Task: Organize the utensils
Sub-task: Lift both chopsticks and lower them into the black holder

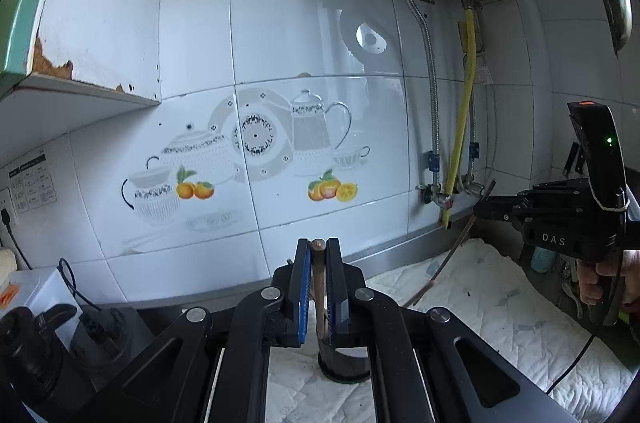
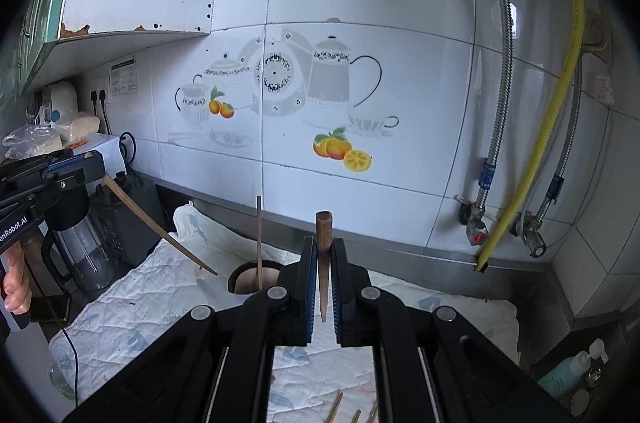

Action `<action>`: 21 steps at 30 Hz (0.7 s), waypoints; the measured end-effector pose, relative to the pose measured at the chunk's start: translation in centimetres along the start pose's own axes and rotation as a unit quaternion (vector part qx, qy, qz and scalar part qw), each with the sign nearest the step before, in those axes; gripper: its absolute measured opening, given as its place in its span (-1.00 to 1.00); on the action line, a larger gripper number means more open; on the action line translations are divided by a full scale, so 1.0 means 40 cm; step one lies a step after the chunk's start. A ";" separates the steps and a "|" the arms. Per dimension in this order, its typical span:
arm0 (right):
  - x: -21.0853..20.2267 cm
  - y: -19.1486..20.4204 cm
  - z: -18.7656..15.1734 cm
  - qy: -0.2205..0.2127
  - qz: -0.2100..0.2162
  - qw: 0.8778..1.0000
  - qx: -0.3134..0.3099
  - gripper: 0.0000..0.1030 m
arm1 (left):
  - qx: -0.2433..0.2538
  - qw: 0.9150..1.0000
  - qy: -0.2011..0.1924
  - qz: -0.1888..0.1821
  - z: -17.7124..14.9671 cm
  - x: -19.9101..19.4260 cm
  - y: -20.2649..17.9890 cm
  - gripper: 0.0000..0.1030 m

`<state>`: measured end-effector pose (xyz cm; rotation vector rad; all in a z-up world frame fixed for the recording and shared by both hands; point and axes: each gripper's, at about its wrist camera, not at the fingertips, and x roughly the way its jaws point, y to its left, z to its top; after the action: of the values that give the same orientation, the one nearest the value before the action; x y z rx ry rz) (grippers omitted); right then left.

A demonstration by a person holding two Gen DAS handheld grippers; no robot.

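Note:
My left gripper (image 1: 319,247) is shut on a brown wooden chopstick (image 1: 319,287) that stands upright over a dark round holder cup (image 1: 344,367). My right gripper (image 2: 323,243) is shut on another brown chopstick (image 2: 323,235), its tip pointing down. In the right wrist view the holder cup (image 2: 253,277) sits on the white quilted cloth (image 2: 160,287) with one chopstick (image 2: 259,239) standing in it. The left gripper (image 2: 96,167) shows at the left with its chopstick (image 2: 160,229) slanting down toward the cup. The right gripper (image 1: 480,207) shows at the right of the left wrist view with its chopstick (image 1: 452,251).
Several loose chopsticks (image 2: 336,409) lie on the cloth near me. A glass kettle (image 2: 86,251) and black jars (image 1: 36,347) stand at the left. Pipes and a yellow hose (image 2: 532,151) run down the tiled wall at the right. A bottle (image 2: 564,375) sits at the far right.

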<state>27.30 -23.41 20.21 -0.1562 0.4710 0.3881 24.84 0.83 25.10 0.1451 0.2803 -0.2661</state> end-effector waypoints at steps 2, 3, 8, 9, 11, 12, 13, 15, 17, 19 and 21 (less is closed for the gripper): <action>0.013 0.003 0.019 -0.006 0.004 1.000 -0.001 -0.83 | 0.000 1.000 -0.005 -0.001 0.023 0.022 0.008 -0.88; 0.019 0.004 0.029 -0.009 0.009 1.000 0.000 -0.83 | -0.004 1.000 -0.006 -0.003 0.033 0.035 0.015 -0.88; 0.060 0.015 0.061 -0.012 0.029 0.999 0.005 -0.83 | -0.027 0.999 0.000 -0.022 0.044 0.105 0.035 -0.88; 0.070 0.018 0.064 -0.012 0.031 0.999 0.004 -0.83 | -0.030 0.999 0.003 -0.026 0.040 0.118 0.036 -0.88; 0.089 0.024 0.069 -0.008 0.037 0.999 0.005 -0.83 | -0.039 0.999 0.010 -0.034 0.033 0.148 0.040 -0.88; 0.100 0.027 0.069 -0.006 0.040 0.999 0.005 -0.83 | -0.040 0.998 0.011 -0.037 0.030 0.160 0.041 -0.88; 0.111 0.031 0.068 -0.004 0.042 0.999 0.005 -0.83 | -0.041 0.999 0.012 -0.035 0.028 0.174 0.041 -0.88; 0.129 0.038 0.066 0.000 0.046 0.999 0.006 -0.83 | -0.045 0.998 0.020 -0.040 0.016 0.197 0.042 -0.88; 0.145 0.043 0.063 0.006 0.051 0.999 0.008 -0.83 | -0.048 0.998 0.025 -0.036 0.006 0.222 0.044 -0.88; 0.162 0.049 0.059 0.011 0.055 0.998 0.008 -0.83 | -0.054 0.997 0.037 -0.039 -0.007 0.251 0.048 -0.88; 0.179 0.054 0.055 0.019 0.060 0.998 0.008 -0.83 | -0.057 0.997 0.048 -0.037 -0.022 0.276 0.053 -0.88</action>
<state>33.20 -18.60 18.66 -0.1205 0.5231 0.4986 35.44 0.38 21.24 0.0355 0.3952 -0.3157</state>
